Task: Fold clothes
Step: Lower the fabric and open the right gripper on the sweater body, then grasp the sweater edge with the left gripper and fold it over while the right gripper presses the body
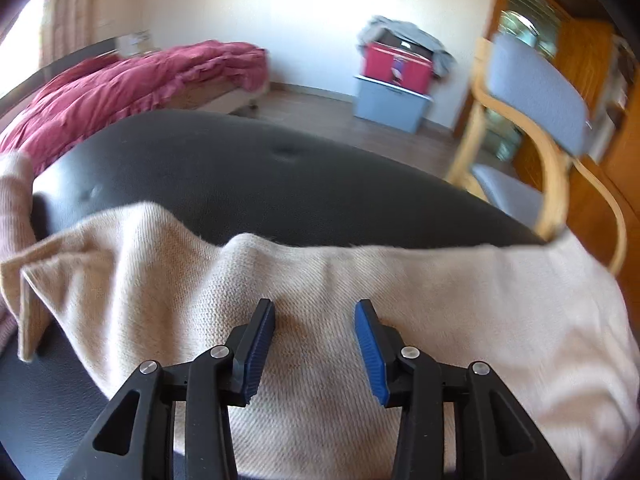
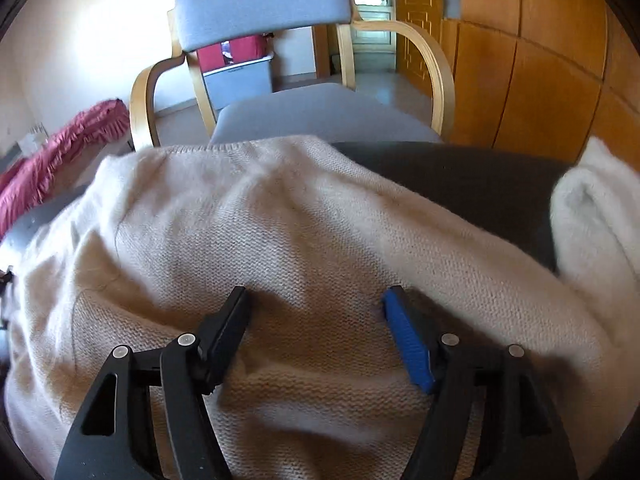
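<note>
A cream knit sweater lies spread on a black padded surface. One sleeve is folded at the left in the left wrist view. My left gripper is open just above the sweater's body, holding nothing. In the right wrist view the same sweater lies rumpled, with a sleeve or cuff standing up at the right. My right gripper is open, its jaws wide apart, close above the knit, and it is empty.
A grey-cushioned wooden armchair stands just beyond the black surface; it also shows in the left wrist view. A bed with a red quilt is at left. Stacked storage boxes stand by the wall. Wooden wardrobe doors are at right.
</note>
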`<state>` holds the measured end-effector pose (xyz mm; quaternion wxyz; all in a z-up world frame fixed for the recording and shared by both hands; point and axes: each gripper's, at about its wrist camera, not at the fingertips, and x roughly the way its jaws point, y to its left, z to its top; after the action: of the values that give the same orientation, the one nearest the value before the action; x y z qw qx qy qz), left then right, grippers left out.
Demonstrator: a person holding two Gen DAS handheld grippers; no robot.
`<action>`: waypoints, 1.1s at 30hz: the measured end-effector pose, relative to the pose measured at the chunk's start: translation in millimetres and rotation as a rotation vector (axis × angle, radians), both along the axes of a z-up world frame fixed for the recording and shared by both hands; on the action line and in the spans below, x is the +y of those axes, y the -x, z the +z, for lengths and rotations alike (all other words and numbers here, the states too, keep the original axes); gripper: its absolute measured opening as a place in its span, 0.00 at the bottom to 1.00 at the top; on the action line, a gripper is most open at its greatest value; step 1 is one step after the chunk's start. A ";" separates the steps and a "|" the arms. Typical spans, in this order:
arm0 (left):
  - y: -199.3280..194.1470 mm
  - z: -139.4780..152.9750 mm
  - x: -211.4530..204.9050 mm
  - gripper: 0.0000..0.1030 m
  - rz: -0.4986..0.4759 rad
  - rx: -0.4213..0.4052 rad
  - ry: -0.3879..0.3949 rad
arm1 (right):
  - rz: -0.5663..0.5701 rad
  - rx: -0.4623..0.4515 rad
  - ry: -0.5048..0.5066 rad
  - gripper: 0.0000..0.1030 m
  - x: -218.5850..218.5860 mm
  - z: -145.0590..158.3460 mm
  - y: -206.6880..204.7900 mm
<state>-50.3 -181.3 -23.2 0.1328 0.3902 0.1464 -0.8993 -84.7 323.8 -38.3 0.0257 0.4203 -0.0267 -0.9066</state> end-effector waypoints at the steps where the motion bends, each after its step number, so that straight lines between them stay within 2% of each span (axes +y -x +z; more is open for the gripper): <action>1: -11.5 3.7 4.1 0.40 -0.020 0.027 -0.037 | 0.005 0.006 -0.013 0.70 -1.8 0.6 -0.5; 5: -57.6 5.7 32.7 0.40 -0.173 0.084 -0.251 | 0.023 0.029 -0.067 0.70 -9.1 3.0 -2.6; 6: -68.5 4.9 44.2 0.40 -0.232 0.088 -0.276 | 0.028 0.034 -0.081 0.70 -11.0 3.6 -3.1; 8: -90.0 2.8 70.5 0.40 -0.361 0.089 -0.294 | 0.037 0.046 -0.108 0.70 -14.6 4.8 -4.2; 11: -115.4 -3.4 109.5 0.40 -0.542 0.035 -0.279 | 0.051 0.063 -0.148 0.70 -20.1 6.6 -5.7; 13: -130.1 -5.8 130.9 0.40 -0.622 0.015 -0.293 | 0.060 0.074 -0.175 0.70 -23.7 7.8 -6.8; 15: -141.0 -5.7 144.0 0.40 -0.658 0.030 -0.305 | 0.068 0.084 -0.197 0.70 -26.7 8.9 -7.7; 17: -149.0 -5.3 157.8 0.40 -0.683 0.044 -0.276 | 0.065 0.078 -0.183 0.70 -23.9 9.2 -8.2; 23: -152.6 -8.0 192.1 0.40 -0.733 0.011 -0.070 | 0.069 0.078 -0.187 0.70 -27.3 11.5 -16.1; 26: -156.3 -10.3 200.4 0.40 -0.729 0.016 -0.004 | 0.069 0.079 -0.185 0.70 -27.1 11.8 -17.3; 29: -164.4 -8.5 204.4 0.10 -0.710 0.032 0.052 | 0.069 0.079 -0.185 0.70 -27.5 11.6 -17.2; 33: -174.3 -4.5 199.9 0.06 -0.663 0.046 0.076 | 0.069 0.077 -0.177 0.70 -27.0 11.7 -17.3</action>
<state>124.0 18.7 -27.7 -0.1558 0.3908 -0.0190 -0.9070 -67.3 296.8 -26.7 0.0207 0.3864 0.0691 -0.9195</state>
